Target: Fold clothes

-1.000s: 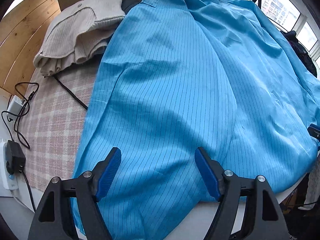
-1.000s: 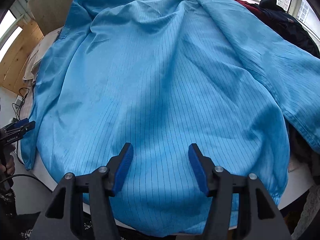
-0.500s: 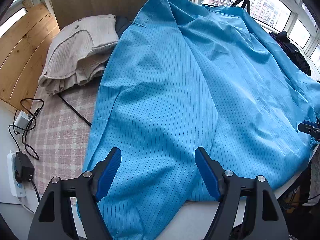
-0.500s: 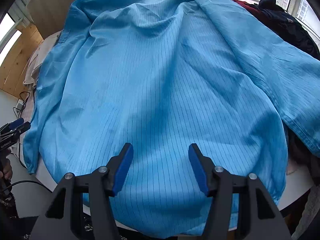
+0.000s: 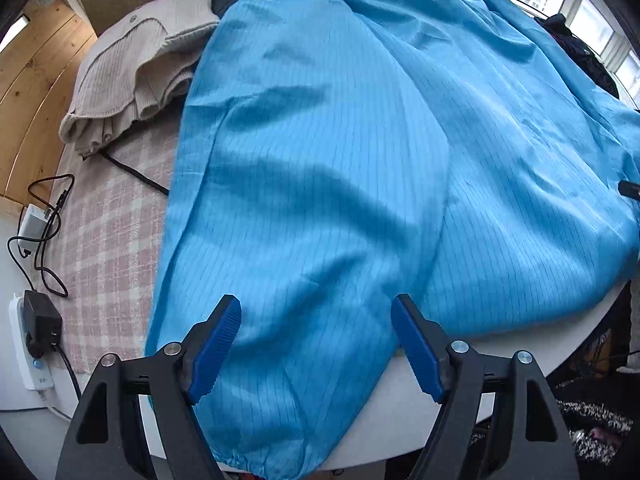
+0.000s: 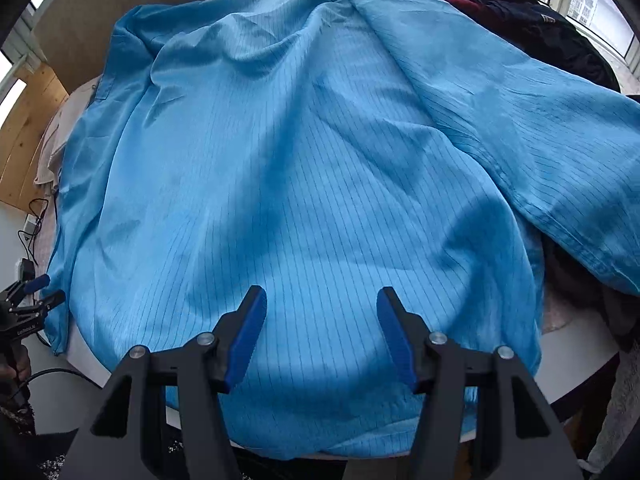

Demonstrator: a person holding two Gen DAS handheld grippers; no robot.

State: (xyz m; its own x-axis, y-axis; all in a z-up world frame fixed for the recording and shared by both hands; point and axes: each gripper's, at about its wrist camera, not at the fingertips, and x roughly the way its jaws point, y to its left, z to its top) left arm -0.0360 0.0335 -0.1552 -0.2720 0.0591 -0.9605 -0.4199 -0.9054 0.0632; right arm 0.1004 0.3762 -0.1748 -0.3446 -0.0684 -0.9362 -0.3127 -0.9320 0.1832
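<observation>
Blue jacket (image 5: pixel 320 168) is spread back-up across the round table (image 5: pixel 580 328), collar at the far end, and its left sleeve (image 5: pixel 280 380) runs lengthwise from far to near, its elastic cuff spilling over the near rim. Left gripper (image 5: pixel 316 344) hovers right over that sleeve, jaws wide and empty, so it looks the nearer hand for it. Right gripper (image 6: pixel 320 328) hangs over the body panel near the hem, jaws parted and gripping nothing, with the other sleeve (image 6: pixel 540 152) lying away to its right.
</observation>
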